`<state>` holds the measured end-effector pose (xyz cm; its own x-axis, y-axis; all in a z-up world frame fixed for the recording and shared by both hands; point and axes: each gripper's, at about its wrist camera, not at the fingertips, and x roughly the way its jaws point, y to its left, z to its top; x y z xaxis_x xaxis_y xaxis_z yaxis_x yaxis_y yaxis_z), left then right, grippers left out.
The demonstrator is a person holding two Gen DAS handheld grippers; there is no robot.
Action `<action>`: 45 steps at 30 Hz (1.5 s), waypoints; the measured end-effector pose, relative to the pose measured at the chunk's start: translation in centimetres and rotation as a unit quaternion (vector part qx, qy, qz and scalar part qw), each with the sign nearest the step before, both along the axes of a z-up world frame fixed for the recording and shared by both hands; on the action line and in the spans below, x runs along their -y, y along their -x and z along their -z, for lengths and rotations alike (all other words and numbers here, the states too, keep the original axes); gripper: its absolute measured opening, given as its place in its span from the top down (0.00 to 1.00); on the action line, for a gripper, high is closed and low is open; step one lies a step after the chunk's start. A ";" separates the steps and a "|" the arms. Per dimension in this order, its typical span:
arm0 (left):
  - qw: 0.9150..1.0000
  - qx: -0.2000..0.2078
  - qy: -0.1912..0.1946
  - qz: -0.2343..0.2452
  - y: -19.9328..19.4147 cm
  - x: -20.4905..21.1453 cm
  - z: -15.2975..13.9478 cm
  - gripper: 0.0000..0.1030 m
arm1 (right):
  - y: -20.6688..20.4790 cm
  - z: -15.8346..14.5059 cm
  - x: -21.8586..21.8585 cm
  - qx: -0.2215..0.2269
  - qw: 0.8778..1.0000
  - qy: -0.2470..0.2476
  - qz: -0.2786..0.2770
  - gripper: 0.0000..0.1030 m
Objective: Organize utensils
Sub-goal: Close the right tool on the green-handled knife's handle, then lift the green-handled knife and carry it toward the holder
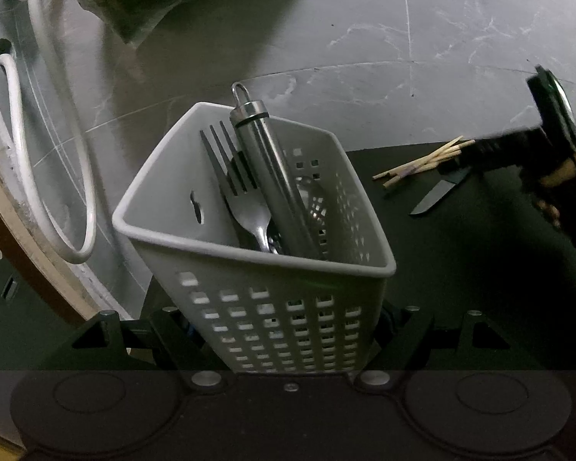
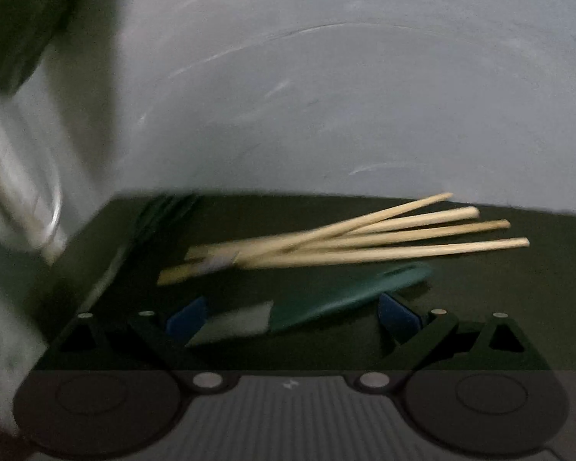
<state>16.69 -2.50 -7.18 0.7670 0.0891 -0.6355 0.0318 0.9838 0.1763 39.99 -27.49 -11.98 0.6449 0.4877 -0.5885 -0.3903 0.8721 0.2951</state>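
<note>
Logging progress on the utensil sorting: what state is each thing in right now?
White caddy: tilted, gripped by left gripper.
Fork: inside caddy, tines up.
Steel handle: inside caddy, leaning.
Chopsticks: loose on the dark mat, fanned out.
Knife: flat on mat, between the fingers of the open right gripper.

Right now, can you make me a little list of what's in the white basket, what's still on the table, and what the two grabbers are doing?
basket: white caddy, tilted, squeezed between the left gripper fingers
inside basket: fork, tines up; long steel handle with a hanging loop
on dark mat: wooden chopsticks in a loose bundle; dark green knife just in front of them
right gripper: open, low over the knife, not gripping it yet
picture: right wrist view is blurry
</note>
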 end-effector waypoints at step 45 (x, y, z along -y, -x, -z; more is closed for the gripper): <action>0.999 0.004 0.030 0.012 0.1 -2.0 0.0 0.22 | 11.3 0.6 -15.3 0.151 0.857 0.429 -0.242 0.88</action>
<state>16.61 -0.50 -7.17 0.7739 0.0317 -0.6326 0.0549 0.9916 0.1168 28.70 -12.19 -12.61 0.6753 0.2131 -0.7061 -0.7135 0.4313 -0.5522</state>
